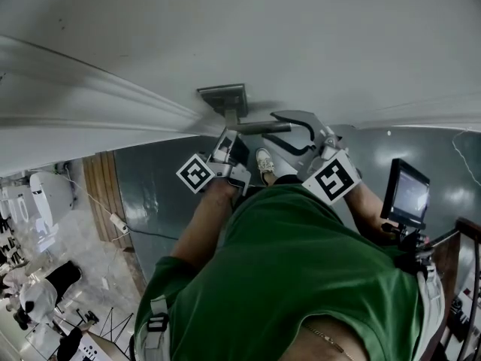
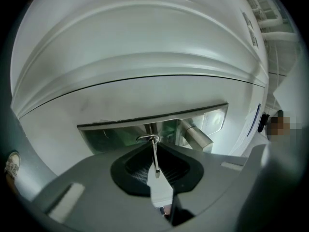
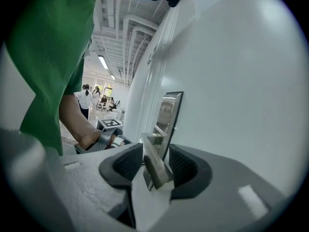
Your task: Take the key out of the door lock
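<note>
A white door carries a metal lock plate with a lever handle. In the left gripper view a thin metal key sticks out of the lock plate, seen edge-on with a small ring at its head. My left gripper is shut on the key, its dark pads close against both flat sides. My left gripper sits just below the plate in the head view. My right gripper stands open around the lever handle, which lies between its jaws. My right gripper is beside the left one.
The handle's round stem stands just right of the key. A small monitor sits on a stand at the right. Grey floor lies below the door. Several people stand far off in the hall. My green shirt fills the lower head view.
</note>
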A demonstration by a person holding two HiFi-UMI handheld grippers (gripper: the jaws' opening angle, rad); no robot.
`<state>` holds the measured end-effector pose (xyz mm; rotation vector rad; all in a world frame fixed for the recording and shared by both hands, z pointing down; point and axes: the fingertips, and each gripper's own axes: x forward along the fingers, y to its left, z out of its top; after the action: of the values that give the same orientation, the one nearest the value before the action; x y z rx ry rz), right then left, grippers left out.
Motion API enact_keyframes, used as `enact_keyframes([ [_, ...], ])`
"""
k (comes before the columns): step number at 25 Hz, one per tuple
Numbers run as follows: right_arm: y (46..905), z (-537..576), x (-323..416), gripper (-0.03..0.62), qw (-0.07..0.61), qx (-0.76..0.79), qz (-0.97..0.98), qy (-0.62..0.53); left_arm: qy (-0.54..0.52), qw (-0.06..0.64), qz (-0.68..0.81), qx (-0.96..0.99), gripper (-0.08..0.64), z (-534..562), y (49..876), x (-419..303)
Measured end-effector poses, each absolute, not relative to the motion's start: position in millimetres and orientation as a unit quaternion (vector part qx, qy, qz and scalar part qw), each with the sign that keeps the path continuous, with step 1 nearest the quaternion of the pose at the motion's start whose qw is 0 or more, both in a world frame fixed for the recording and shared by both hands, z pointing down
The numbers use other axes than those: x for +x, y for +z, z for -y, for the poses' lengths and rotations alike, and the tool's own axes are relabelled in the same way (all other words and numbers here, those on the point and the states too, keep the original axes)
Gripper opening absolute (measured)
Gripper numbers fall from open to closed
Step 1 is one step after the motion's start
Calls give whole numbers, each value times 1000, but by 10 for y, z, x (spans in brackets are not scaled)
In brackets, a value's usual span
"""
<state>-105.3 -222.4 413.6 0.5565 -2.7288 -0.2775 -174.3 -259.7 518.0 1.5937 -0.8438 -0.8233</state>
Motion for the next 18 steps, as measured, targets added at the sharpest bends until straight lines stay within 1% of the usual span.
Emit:
enact_keyframes([
  [13,4159,2218,-1067,160,184,180,960,-108,-353,571,343,656,28,2609,5192,-1756],
  [18,4168,2209,-1066,160,186,176,960,-112,-338,556,359,669,28,2612,5178,-1752],
])
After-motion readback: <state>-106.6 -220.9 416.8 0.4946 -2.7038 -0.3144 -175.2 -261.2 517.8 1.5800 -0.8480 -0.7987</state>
